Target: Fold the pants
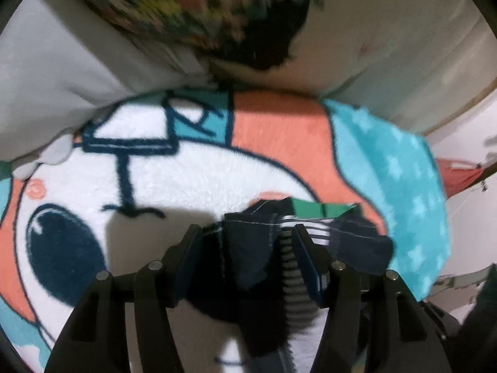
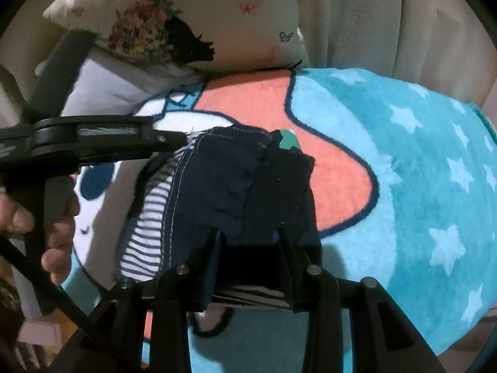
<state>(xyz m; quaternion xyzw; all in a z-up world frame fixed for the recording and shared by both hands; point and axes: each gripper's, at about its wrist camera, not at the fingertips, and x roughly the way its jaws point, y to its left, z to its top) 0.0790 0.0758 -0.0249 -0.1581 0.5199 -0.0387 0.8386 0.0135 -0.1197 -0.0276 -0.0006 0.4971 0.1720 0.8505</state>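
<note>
Pants (image 2: pixel 236 186), dark navy with a striped lining showing and a green tag at the far end, lie bunched on the cartoon blanket (image 2: pixel 403 161), over its orange patch and short of the floral pillow (image 2: pixel 186 21) at the blanket's far edge. Right gripper (image 2: pixel 248 236): jaws clamped on the near fold of the pants. Left gripper (image 1: pixel 245 233): jaws apart with pants fabric loose between them, pads not pressing; a hand (image 2: pixel 46 227) grips its handle left of the pants.
</note>
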